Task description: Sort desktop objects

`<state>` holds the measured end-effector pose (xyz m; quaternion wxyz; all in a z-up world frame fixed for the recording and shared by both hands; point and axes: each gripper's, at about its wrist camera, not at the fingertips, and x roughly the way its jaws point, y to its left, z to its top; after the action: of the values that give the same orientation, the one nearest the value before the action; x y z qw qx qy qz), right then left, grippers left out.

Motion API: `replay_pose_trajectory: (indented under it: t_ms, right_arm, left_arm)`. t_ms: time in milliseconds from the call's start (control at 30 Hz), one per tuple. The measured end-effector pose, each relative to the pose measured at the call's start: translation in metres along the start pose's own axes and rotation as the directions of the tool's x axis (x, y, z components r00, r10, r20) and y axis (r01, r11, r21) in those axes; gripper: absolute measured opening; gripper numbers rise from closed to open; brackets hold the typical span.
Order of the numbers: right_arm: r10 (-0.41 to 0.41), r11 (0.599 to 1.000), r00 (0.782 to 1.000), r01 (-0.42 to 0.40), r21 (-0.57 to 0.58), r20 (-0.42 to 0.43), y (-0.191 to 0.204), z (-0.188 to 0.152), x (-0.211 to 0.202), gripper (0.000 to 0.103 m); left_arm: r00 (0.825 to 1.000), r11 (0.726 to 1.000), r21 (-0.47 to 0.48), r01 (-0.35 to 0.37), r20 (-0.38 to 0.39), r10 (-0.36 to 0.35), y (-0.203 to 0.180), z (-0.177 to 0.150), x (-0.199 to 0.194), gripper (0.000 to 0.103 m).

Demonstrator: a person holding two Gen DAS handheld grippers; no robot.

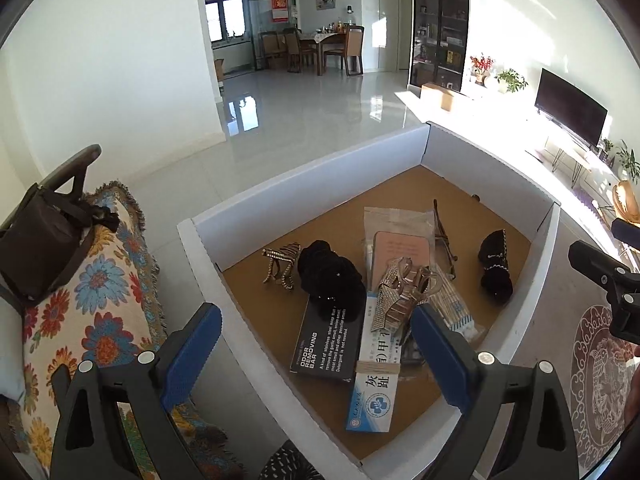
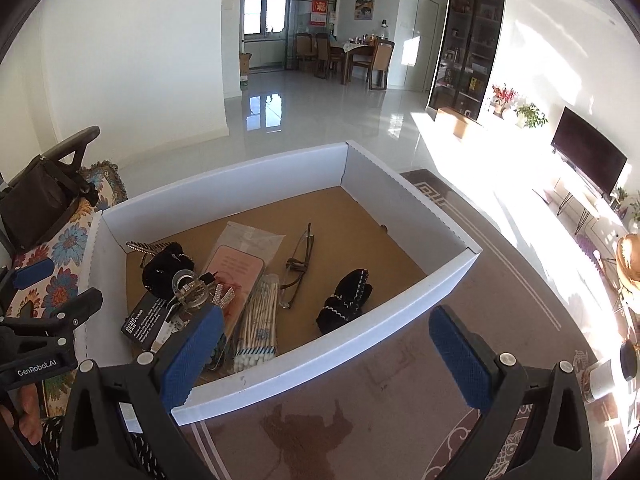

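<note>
A white cardboard box (image 1: 308, 168) with a brown floor holds the objects: a rhinestone hair clip (image 1: 404, 296), a smaller gold clip (image 1: 280, 266), a black scrunchie (image 1: 330, 276), a black "Odor Removing Bar" box (image 1: 328, 344), a blue-white medicine box (image 1: 374, 392), cotton swabs (image 2: 260, 320), glasses (image 2: 300, 268), a pink packet (image 2: 236, 272) and a black trimmed hair piece (image 1: 495, 266). My left gripper (image 1: 316, 352) is open and empty above the box's near side. My right gripper (image 2: 324, 356) is open and empty over the box's front wall (image 2: 320, 360).
A floral-covered sofa (image 1: 92, 300) with a black bag (image 1: 36, 248) stands left of the box. A patterned brown rug (image 2: 400, 420) lies under and right of it. A TV stand with a TV (image 2: 588, 160) and plants runs along the right wall.
</note>
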<state>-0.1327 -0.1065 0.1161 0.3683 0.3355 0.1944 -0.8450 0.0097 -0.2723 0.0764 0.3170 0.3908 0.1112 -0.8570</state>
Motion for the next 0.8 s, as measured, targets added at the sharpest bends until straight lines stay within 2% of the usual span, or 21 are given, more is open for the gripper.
replay_pose_trajectory:
  t_ms: [167,433,800]
  right_arm:
    - [0.003,0.999,1.0,-0.002,-0.043,0.024,0.012,0.002,0.001,0.103]
    - [0.0,0.997,0.999,0.003,-0.081,0.038,0.018,0.0,0.006,0.103]
    - [0.025,0.996,0.999,-0.022,-0.081,0.037,0.018,-0.003,0.013,0.103]
  left_arm:
    - [1.0,0.999,0.027,-0.022,0.011,0.022,-0.003,-0.003,0.003,0.097]
    - [1.0,1.0,0.027,-0.014,0.01,0.014,-0.004,-0.007,0.008,0.097]
    - [1.0,1.0,0.014,-0.003,0.031,0.003,0.002,-0.003,0.006,0.097]
